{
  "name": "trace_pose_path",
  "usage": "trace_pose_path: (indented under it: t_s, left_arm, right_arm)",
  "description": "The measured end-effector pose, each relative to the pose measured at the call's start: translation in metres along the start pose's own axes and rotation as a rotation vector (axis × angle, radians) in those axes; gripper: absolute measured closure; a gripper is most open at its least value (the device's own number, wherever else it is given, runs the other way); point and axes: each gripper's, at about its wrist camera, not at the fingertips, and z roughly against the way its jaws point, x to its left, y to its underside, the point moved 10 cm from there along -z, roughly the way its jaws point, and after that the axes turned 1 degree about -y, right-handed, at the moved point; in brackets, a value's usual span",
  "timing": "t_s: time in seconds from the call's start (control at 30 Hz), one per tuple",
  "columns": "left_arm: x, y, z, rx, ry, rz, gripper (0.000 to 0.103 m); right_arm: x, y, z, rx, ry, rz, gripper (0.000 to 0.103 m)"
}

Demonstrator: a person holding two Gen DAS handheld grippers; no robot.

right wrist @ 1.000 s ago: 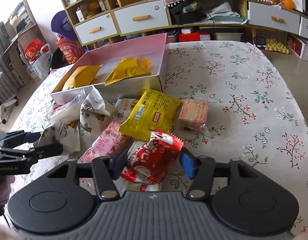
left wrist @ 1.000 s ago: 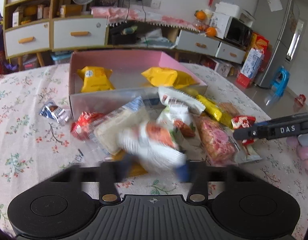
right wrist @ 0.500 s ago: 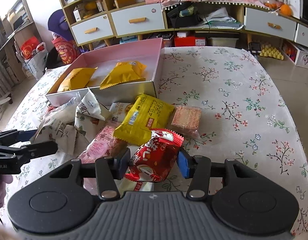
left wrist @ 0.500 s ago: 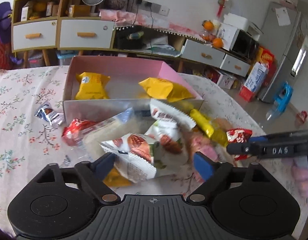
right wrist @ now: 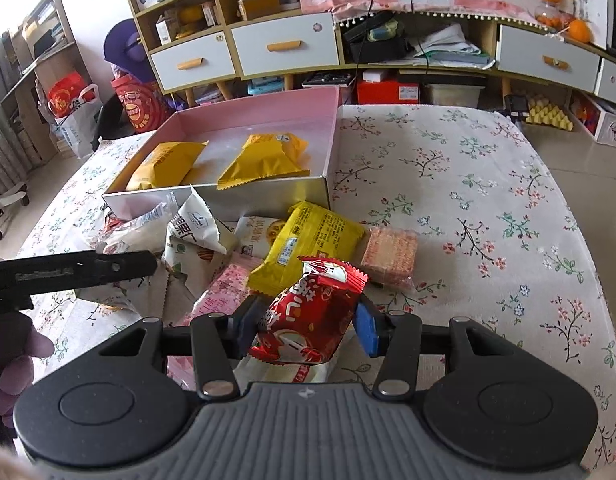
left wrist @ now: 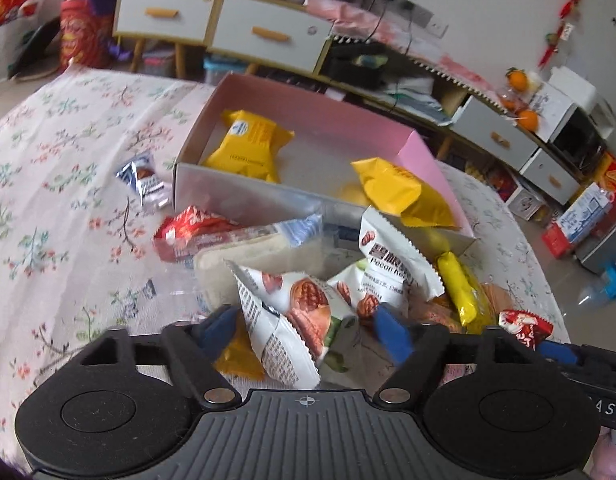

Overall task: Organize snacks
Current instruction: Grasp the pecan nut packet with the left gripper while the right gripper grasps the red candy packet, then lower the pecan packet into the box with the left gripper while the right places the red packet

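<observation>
The left tongs [left wrist: 303, 330] were shut on a white nut bag [left wrist: 291, 320] a moment ago, then they sprang wide, and now they are closing again. The bag sits between the blue pads [left wrist: 392, 332], but they do not look tight on it yet, so I think this is a new try at a better hold. The right tongs [right wrist: 305, 322] are clamped on a red bag [right wrist: 308, 316], same as before, held just above the pile. The pink box [right wrist: 267, 114] sits at the far side of the desk [right wrist: 468, 208], with two yellow bags [right wrist: 267, 156] inside. So two snacks are put away and most still lie in a heap near the box. The bags are shiny, crinkly plastic with zigzag ends, soft and puffy, so they can slip or squash. The box is stiff card with straight walls and an open top. The desk cloth is soft with little flowers.
</observation>
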Motion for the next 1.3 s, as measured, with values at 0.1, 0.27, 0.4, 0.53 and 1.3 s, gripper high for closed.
trace_pose_path:
  t_s: [0.1,0.27,0.4,0.53,1.3]
  left_arm:
    - [-0.001,0.001,0.000,0.010,-0.016,-0.009,0.047]
    - [-0.002,0.003,0.002,0.030,-0.016,-0.041,0.052]
    - [-0.003,0.005,0.006,0.046,-0.009,-0.055,0.054]
    - [-0.004,0.002,0.015,0.039,0.008,-0.070,0.054]
    - [-0.001,-0.079,0.024,-0.119,0.079,-0.040,0.054]
  right_arm:
    - [0.001,-0.002,0.001,-0.004,-0.007,0.002,0.057]
    - [0.002,-0.004,0.001,0.000,-0.005,0.007,0.057]
    - [0.004,-0.005,0.001,0.002,-0.005,0.010,0.057]
    - [0.008,-0.009,0.003,-0.008,-0.009,0.019,0.057]
    - [0.031,-0.076,-0.032,-0.072,-0.042,-0.086,0.057]
